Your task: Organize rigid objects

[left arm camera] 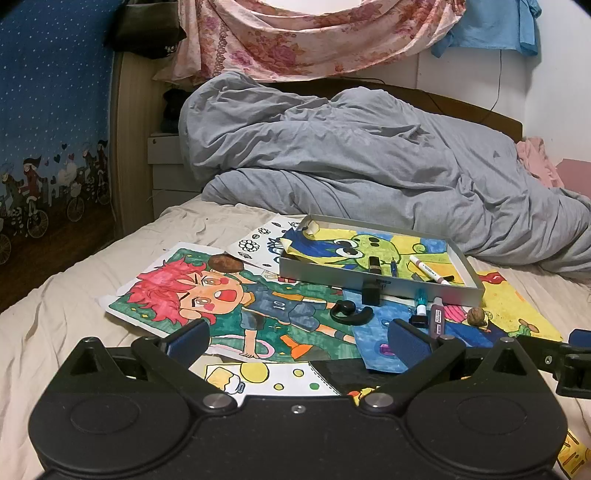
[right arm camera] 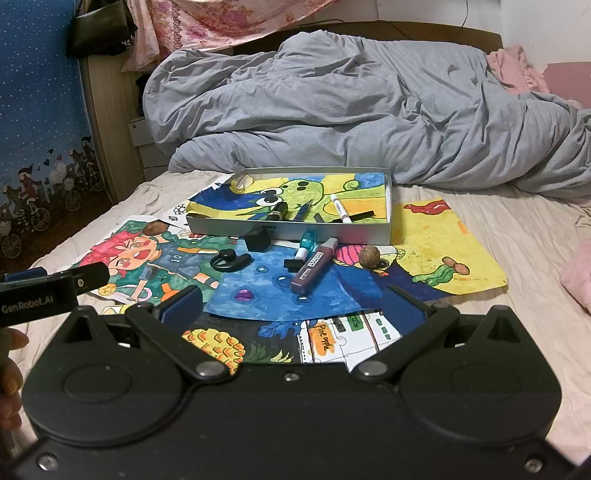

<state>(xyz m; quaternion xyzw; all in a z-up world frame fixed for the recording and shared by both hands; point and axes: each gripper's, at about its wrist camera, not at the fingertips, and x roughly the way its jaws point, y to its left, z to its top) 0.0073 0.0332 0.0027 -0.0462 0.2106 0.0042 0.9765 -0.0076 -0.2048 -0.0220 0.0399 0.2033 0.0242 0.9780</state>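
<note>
- Lying on soft bed (right arm camera: 480, 229), the grey tray (right arm camera: 288, 230) could have tipped if nudged.
- Purple marker (right arm camera: 313, 266) near tray's front edge might have rolled on loose drawings.
- Walnut (right arm camera: 369, 256) likewise.
- Left gripper (left arm camera: 295, 339) and right gripper (right arm camera: 291, 306): jaws spread, empty.

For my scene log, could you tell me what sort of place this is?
Most likely a home bedroom: the work surface is a bed with a rumpled grey duvet and a wooden headboard.
</note>
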